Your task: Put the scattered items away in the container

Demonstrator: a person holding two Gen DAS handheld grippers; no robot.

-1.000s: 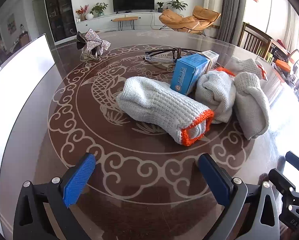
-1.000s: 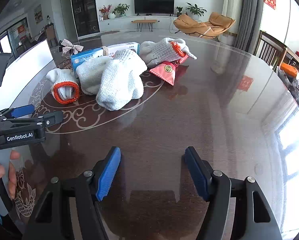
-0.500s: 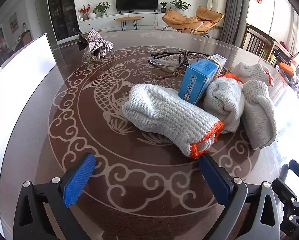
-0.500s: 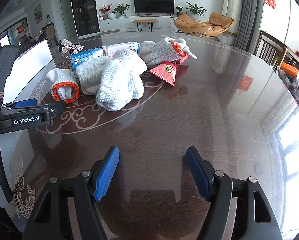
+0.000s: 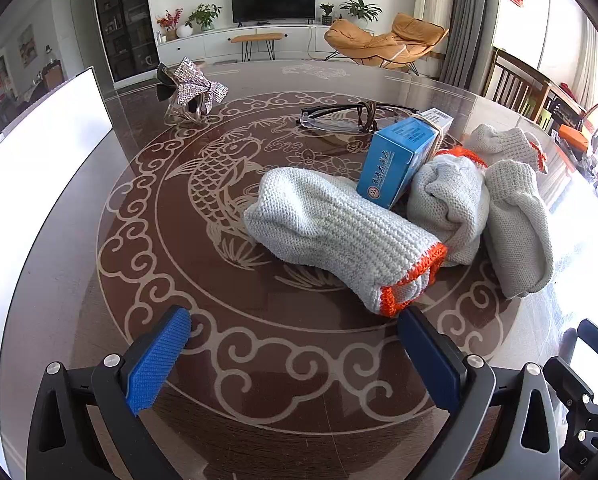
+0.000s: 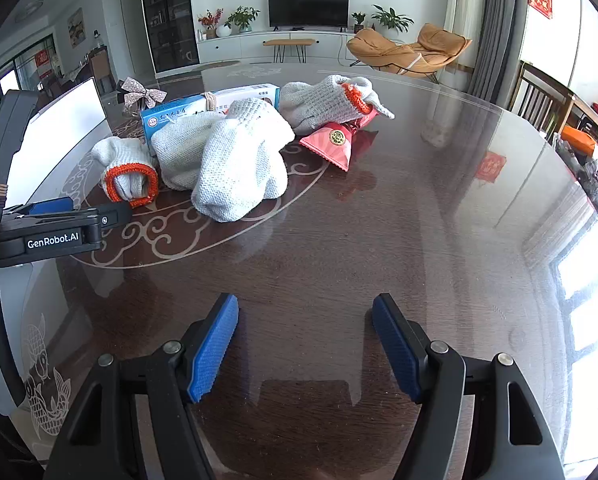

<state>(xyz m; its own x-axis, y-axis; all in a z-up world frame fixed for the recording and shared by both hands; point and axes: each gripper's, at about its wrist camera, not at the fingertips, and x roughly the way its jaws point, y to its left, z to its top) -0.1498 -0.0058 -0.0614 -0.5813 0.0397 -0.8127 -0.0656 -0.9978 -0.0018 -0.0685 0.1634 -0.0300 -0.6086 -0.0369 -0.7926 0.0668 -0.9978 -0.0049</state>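
Note:
Several grey knit gloves with orange cuffs lie in a heap on the round table. The nearest glove (image 5: pixel 339 232) points its cuff at my left gripper (image 5: pixel 295 344), which is open and empty; the cuff sits just beyond its right fingertip (image 5: pixel 419 332). A blue box (image 5: pixel 399 164) leans on the heap, with black glasses (image 5: pixel 351 118) and a sparkly bow (image 5: pixel 195 88) behind. My right gripper (image 6: pixel 305 340) hangs open over bare table, well short of the gloves (image 6: pixel 235 160). A red pouch (image 6: pixel 335 144) lies under the far glove (image 6: pixel 327 100). The white container (image 6: pixel 59 132) stands at the left.
The left gripper's body (image 6: pixel 55 232) shows at the left edge of the right wrist view. The glass table top (image 6: pixel 419 220) is bare to the right of the heap. Wooden chairs (image 5: pixel 515 88) stand beyond the far right rim.
The left gripper has crept a little closer to the orange-cuffed glove. The right gripper has kept still, and both stay open.

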